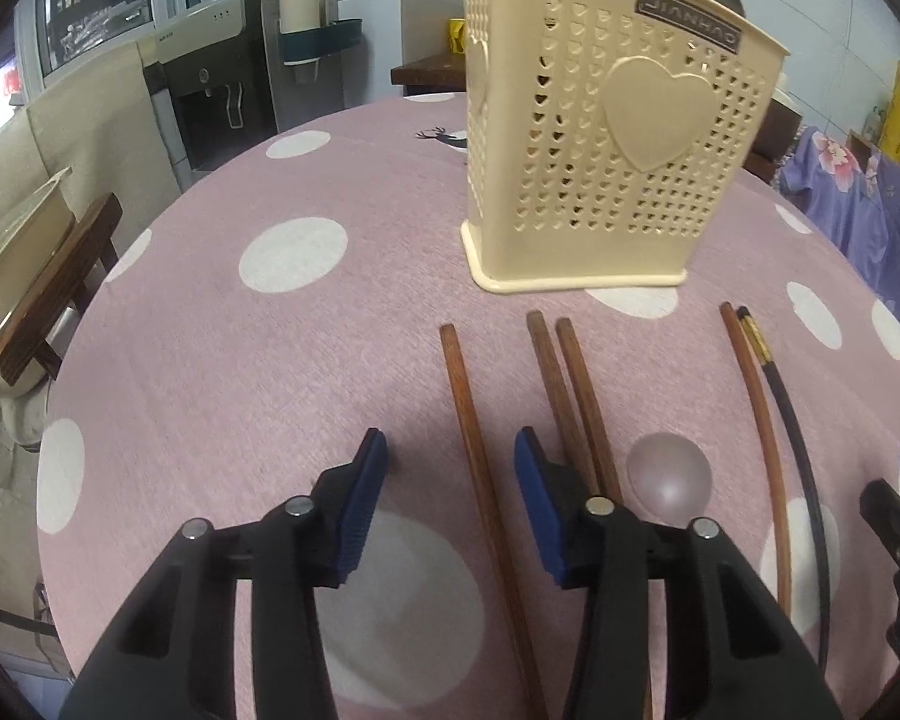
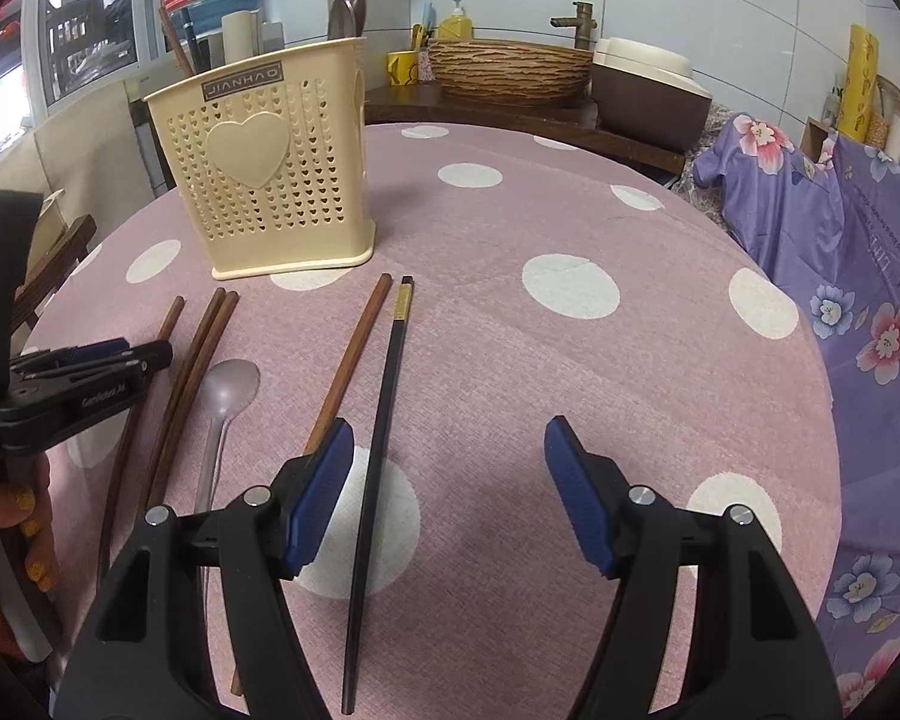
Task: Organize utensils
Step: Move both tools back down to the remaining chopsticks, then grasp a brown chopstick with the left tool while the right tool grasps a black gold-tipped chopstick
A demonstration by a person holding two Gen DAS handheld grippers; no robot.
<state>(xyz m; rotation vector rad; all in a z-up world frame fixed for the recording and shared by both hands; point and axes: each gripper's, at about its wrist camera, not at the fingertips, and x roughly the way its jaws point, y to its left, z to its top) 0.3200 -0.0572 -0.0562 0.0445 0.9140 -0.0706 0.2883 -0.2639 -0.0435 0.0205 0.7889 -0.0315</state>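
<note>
— Several utensils already upright in the cream holder [image 2: 270,162]?
— Yes. Five chopsticks [image 1: 576,396], one spoon [image 2: 225,396] flat on the table [image 2: 570,360]. Left gripper [image 1: 450,480], right gripper [image 2: 450,468]: spread wide, holding nothing.

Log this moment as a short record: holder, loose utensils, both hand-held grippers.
holder: cream holder upright on the dotted tablecloth, some utensils already in it
loose chopsticks: four brown chopsticks, one black chopstick, lying flat
spoon: grey spoon among them
left hand-held gripper: open, straddling one brown chopstick
right hand-held gripper: open, black chopstick between its fingers
</note>
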